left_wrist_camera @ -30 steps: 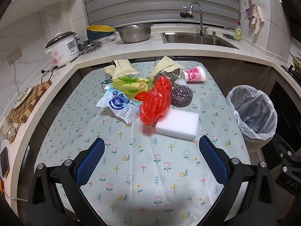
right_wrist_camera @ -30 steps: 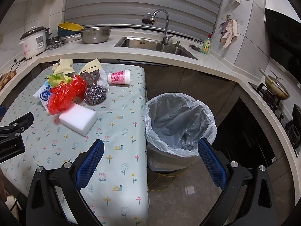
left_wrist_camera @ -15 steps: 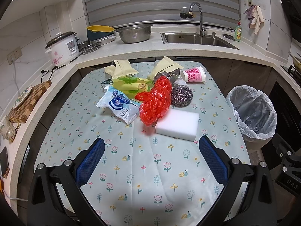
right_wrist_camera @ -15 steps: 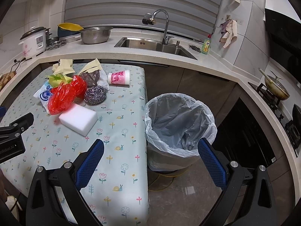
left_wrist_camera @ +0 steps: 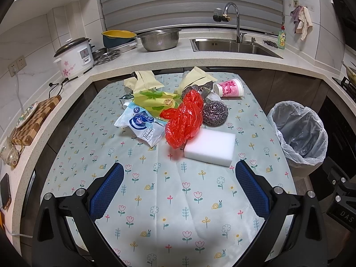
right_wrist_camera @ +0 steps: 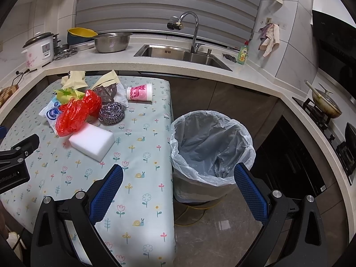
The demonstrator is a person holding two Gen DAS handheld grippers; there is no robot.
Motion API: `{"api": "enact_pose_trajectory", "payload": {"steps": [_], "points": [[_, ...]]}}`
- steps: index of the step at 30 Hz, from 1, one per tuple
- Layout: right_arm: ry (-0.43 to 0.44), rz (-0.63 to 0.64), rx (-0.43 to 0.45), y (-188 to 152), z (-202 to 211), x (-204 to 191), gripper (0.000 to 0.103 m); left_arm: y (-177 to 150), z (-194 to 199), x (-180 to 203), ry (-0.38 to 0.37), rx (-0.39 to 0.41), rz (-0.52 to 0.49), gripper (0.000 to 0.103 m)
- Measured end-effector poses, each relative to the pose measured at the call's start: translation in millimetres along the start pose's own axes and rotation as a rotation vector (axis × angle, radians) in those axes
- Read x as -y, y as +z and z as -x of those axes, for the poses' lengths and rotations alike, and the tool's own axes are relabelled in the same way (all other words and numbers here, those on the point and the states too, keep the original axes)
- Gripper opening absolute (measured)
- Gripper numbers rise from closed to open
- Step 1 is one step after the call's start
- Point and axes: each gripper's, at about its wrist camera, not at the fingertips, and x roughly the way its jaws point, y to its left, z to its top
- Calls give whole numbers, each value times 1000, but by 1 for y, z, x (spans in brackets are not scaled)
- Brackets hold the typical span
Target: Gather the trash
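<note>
A heap of trash lies on the flowered tablecloth (left_wrist_camera: 169, 200): a red plastic bag (left_wrist_camera: 184, 120) (right_wrist_camera: 75, 113), a blue-and-white wrapper (left_wrist_camera: 140, 124), a yellow-green packet (left_wrist_camera: 155, 102), a steel scourer (left_wrist_camera: 215, 113) (right_wrist_camera: 112, 113), a white sponge block (left_wrist_camera: 210, 148) (right_wrist_camera: 92, 142) and a pink paper cup (left_wrist_camera: 229, 88) (right_wrist_camera: 140, 92) on its side. A bin with a clear liner (right_wrist_camera: 211, 144) (left_wrist_camera: 298, 133) stands on the floor right of the table. My left gripper (left_wrist_camera: 178, 191) is open over the near tablecloth, short of the sponge. My right gripper (right_wrist_camera: 178, 191) is open, straddling the table's edge and the bin.
A worktop (left_wrist_camera: 169, 57) wraps round the back and sides, with a rice cooker (left_wrist_camera: 74, 56), a steel bowl (left_wrist_camera: 159, 39), a sink (left_wrist_camera: 231, 46) and a tap. A chopping board (left_wrist_camera: 35, 120) lies at the left. A hob with a pan (right_wrist_camera: 324, 106) is at the right.
</note>
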Motion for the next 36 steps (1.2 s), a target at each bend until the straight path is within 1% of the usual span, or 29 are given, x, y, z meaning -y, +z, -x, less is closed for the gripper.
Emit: {"api": "enact_pose_trajectory", "payload": {"steps": [36], "points": [[-4, -1, 7, 4, 1, -1, 96, 2, 0, -1, -5, 2, -1, 96]]}}
